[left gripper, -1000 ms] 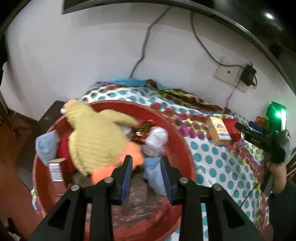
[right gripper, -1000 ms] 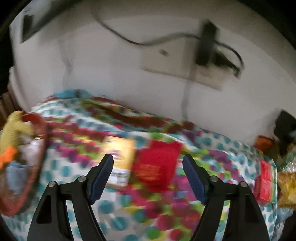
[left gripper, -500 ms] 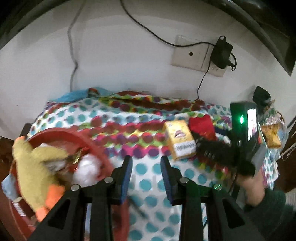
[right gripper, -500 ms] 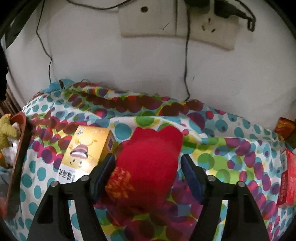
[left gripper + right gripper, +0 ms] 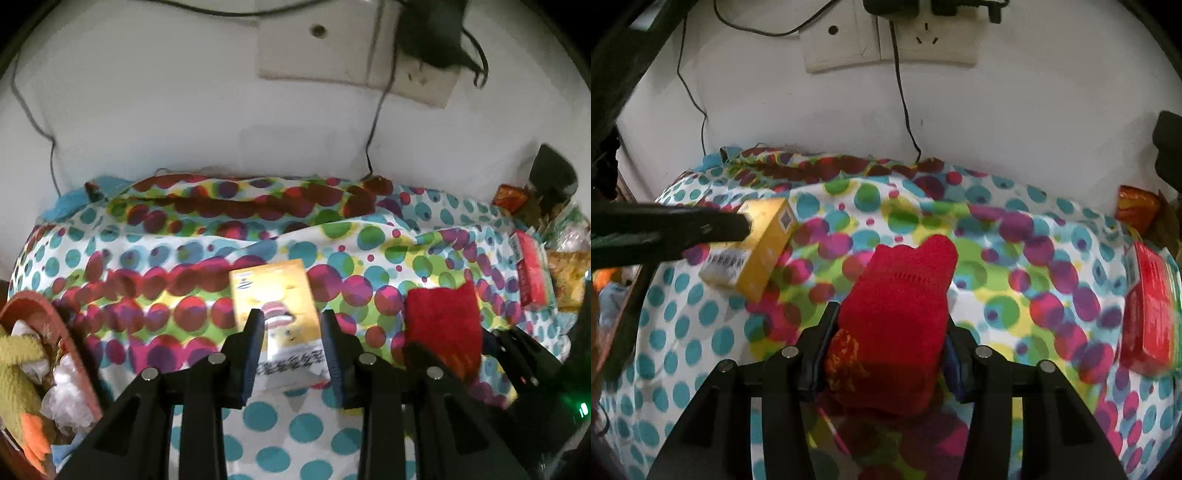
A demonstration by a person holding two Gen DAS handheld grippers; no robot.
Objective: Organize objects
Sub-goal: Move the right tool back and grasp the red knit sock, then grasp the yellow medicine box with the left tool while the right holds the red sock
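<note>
A yellow carton (image 5: 275,295) lies on the dotted cloth (image 5: 258,417). My left gripper (image 5: 291,325) is open with its fingers either side of the carton's near end; the carton also shows in the right wrist view (image 5: 757,243). A red knitted sock (image 5: 901,295) lies on the cloth. My right gripper (image 5: 886,325) has its fingers pressed against both sides of the sock. The sock and the right gripper's fingers (image 5: 517,343) also show in the left wrist view (image 5: 443,317). A red bowl (image 5: 55,317) at far left holds a yellow plush duck (image 5: 18,369) and crumpled wrappers.
A red box (image 5: 1152,306) lies at the right of the cloth, with snack packets (image 5: 569,273) beyond it. A white wall with sockets (image 5: 886,37), a charger and hanging cables stands right behind the cloth.
My left gripper swung right from the red bowl to the yellow carton. My right gripper moved in and closed on the red sock.
</note>
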